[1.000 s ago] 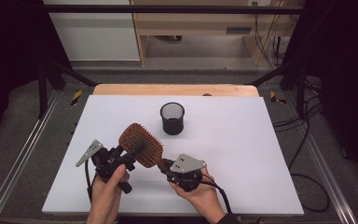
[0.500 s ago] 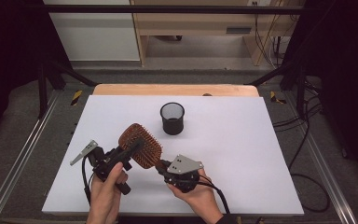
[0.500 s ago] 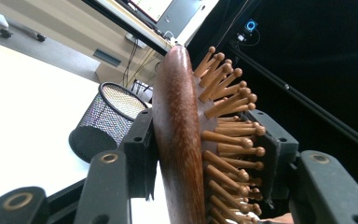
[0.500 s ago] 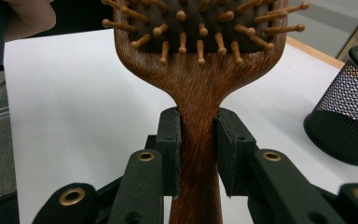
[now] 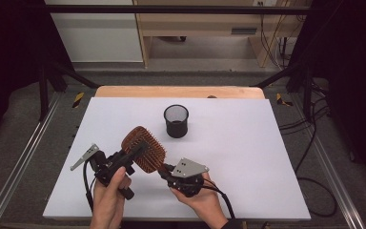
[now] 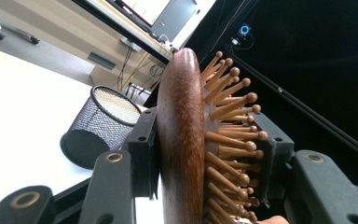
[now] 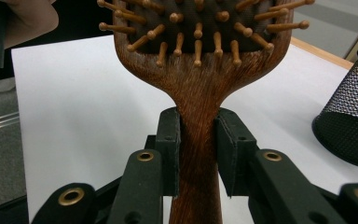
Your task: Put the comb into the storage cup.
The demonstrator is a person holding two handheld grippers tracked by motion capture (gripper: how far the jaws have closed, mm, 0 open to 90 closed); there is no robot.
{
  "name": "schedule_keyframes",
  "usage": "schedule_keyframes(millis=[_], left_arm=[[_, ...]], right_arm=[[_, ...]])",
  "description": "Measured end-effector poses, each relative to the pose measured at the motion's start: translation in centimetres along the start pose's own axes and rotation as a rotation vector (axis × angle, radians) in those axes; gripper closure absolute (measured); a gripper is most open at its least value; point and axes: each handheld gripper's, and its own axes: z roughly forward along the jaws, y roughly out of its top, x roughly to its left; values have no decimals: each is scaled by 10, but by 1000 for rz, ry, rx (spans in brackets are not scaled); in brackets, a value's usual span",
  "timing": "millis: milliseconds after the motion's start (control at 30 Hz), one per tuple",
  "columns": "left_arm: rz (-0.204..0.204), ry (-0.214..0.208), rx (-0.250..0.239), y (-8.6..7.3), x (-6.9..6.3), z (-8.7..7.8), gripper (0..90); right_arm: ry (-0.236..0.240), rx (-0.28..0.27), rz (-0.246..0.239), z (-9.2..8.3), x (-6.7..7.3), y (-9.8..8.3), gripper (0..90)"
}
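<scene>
A brown wooden hairbrush (image 5: 143,147) with peg bristles hangs above the front of the white table (image 5: 248,143), held from both sides. My left gripper (image 5: 132,155) is shut on the brush head. In the left gripper view one pad (image 6: 144,149) presses the hairbrush's wooden back (image 6: 182,140) and the other sits among the bristles, with the left gripper (image 6: 205,154) shut tight. My right gripper (image 5: 166,170) is shut on the handle. In the right gripper view the right gripper (image 7: 198,151) clamps the hairbrush (image 7: 198,93) just below its head.
A black mesh cup (image 5: 176,120) stands upright on the table behind the brush, also seen as the mesh cup (image 6: 98,126) and the mesh cup (image 7: 354,121). A wooden board (image 5: 181,91) lines the table's far edge. Cables (image 5: 310,143) trail off to the right.
The left hand has turned a little, swinging its grey plate slightly leftward. The brush and the right gripper have stayed almost where they were.
</scene>
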Motion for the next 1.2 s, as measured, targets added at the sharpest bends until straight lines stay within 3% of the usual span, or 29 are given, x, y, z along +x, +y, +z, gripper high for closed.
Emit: schedule_keyframes(millis=[33,100,200,467,600,733,1033,1200], left_arm=[[4,-3,-1,1,-1,1,518],[37,8,-3,4,-1,1,518],[23,8,-21,8,0,-1,519],[53,20,-64,20,2,-4,517],[77,28,-71,22,2,-7,517],[99,40,-83,27,2,-10,517],[149,54,-108,37,-2,-16,517],[175,63,-105,41,-3,-15,517]], right_arm=[[2,-3,6,0,0,0,704],[-7,-13,28,-2,-3,1,591],[-11,-29,65,-5,-8,1,440],[-47,-15,89,-12,-20,-3,214],[-78,22,91,-11,-26,-7,177],[-78,19,96,-14,-29,-7,160],[-148,3,135,-28,-45,-12,122],[-202,17,102,-34,-52,-19,63]])
